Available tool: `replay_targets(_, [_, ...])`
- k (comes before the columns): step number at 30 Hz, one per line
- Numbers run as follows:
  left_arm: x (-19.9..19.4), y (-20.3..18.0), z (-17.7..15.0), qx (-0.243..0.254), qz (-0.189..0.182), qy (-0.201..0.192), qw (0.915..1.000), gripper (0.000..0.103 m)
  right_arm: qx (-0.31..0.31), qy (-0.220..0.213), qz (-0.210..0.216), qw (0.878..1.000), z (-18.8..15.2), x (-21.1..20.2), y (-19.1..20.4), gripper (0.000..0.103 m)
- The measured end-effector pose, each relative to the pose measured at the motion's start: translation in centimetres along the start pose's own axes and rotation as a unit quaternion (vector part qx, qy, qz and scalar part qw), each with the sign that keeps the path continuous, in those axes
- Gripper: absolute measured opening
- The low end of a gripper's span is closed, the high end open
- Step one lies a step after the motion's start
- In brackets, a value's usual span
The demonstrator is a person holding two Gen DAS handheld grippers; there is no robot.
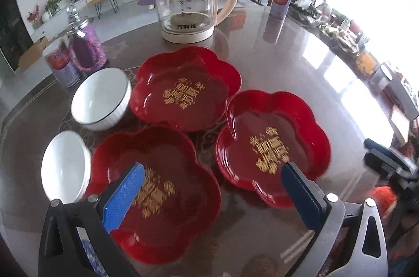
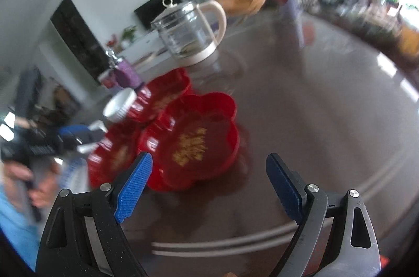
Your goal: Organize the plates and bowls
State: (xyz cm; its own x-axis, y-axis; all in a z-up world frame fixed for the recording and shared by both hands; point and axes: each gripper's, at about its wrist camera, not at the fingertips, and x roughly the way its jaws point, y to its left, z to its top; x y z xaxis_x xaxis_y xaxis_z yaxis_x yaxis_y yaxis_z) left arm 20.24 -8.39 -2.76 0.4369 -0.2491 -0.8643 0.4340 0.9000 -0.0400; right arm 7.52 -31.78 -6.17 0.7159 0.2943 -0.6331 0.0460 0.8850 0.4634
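Three red plates [image 1: 183,91] lie ahead of both open grippers [image 1: 212,188].

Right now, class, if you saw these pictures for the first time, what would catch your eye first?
Three glossy red flower-shaped plates with gold lettering cluster mid-table: the far plate, the right plate and the near plate. Left of them sit two white ribbed bowls; behind stands a clear glass kettle with a cream handle. The open left hand-held gripper hovers above the near plate.
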Motion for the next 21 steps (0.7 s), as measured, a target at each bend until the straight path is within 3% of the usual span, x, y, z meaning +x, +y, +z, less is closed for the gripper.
replay_targets(6, [5.2,-1.8,1.6,0.024,0.023,0.045,0.9985,0.067,-0.024,0.078,-0.047,0.996,1.6,3.0,0.0,0.091])
replay_targets(12, [7.6,-2.6,1.9,0.037,0.050,0.058,0.9964,0.046,0.037,0.103,-0.033,0.993,2.1,4.5,-2.2,0.089])
replay_targets(14, [8.2,-2.4,1.9,0.031,0.043,0.071,0.9960,0.038,0.042,0.109,-0.032,0.993,2.5,5.1,-2.5,0.089])
replay_targets(21, [8.8,-2.0,0.9,0.011,0.036,0.065,0.9972,0.028,0.040,0.127,-0.043,0.990,3.0,6.5,-3.1,0.088])
